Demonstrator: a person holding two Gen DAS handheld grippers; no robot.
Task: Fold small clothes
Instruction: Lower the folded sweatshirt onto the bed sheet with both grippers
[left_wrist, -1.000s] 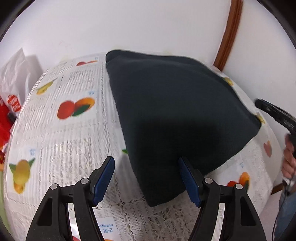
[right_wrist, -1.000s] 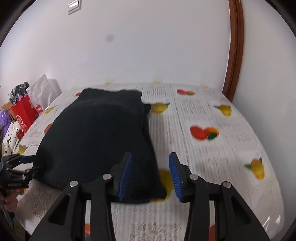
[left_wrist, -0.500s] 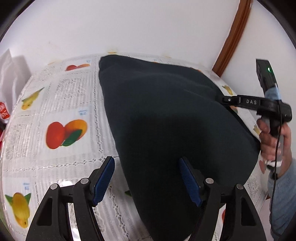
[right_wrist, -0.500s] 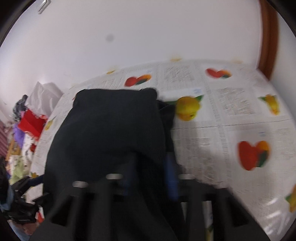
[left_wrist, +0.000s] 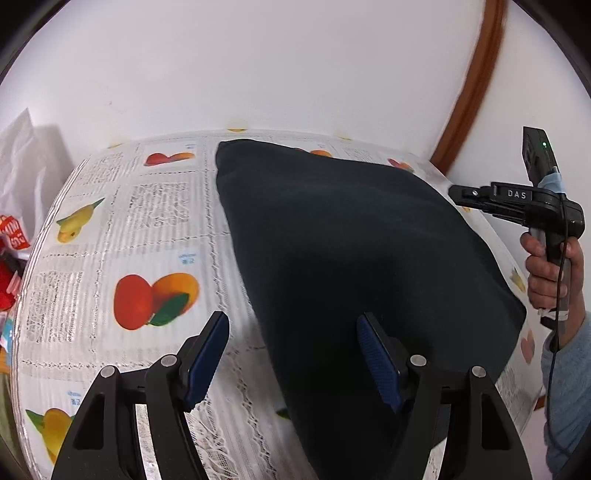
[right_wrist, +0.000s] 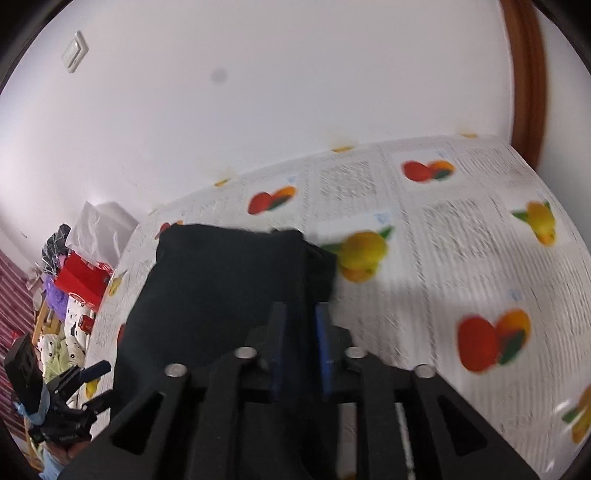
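A dark folded garment (left_wrist: 351, 258) lies on the fruit-print tablecloth (left_wrist: 147, 221). My left gripper (left_wrist: 293, 354) is open, its jaws wide apart over the garment's near left edge, the right pad (left_wrist: 376, 362) over the cloth. In the right wrist view the same garment (right_wrist: 221, 280) lies ahead and my right gripper (right_wrist: 301, 332) is shut on its right edge, dark cloth pinched between the blue pads. The right gripper also shows in the left wrist view (left_wrist: 458, 194) at the garment's far right side. The left gripper shows small in the right wrist view (right_wrist: 98, 384).
The table stands against a white wall with a brown door frame (left_wrist: 472, 85) at right. White and red bags (right_wrist: 85, 273) and piled clothes (right_wrist: 59, 347) sit off the table's left end. Tablecloth right of the garment (right_wrist: 461, 258) is bare.
My right gripper moved in over the garment's right edge and closed on it. My left gripper stayed open and shifted forward along the near left edge.
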